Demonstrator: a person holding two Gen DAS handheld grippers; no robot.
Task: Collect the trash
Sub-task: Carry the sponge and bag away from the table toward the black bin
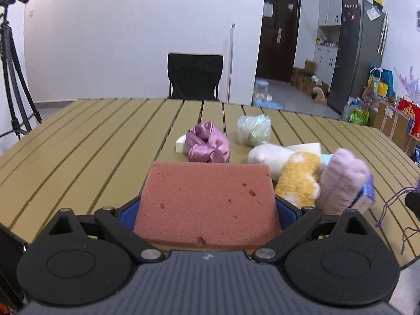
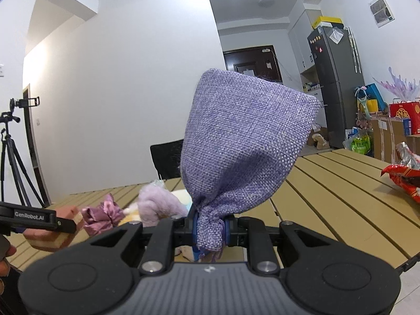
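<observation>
While our left gripper clamps the pink sponge widthwise | right gripper pinches the purple pouch neck, mouth hidden | sponge lies left of pouch, above the table.

Legible text: one item only. "GenRobot.AI", white lettering on the black side bar of the left gripper, seen in the right wrist view at about 8 o'clock.

Small pale logo mark on the grey housing of each gripper at 6 o'clock in both views; a symbol, not readable as letters.

Red gift box at 3 o'clock carries a gold round emblem; no characters legible. Green bag on the floor: print too small to read. Fridge magnets and notes: illegible.
</observation>
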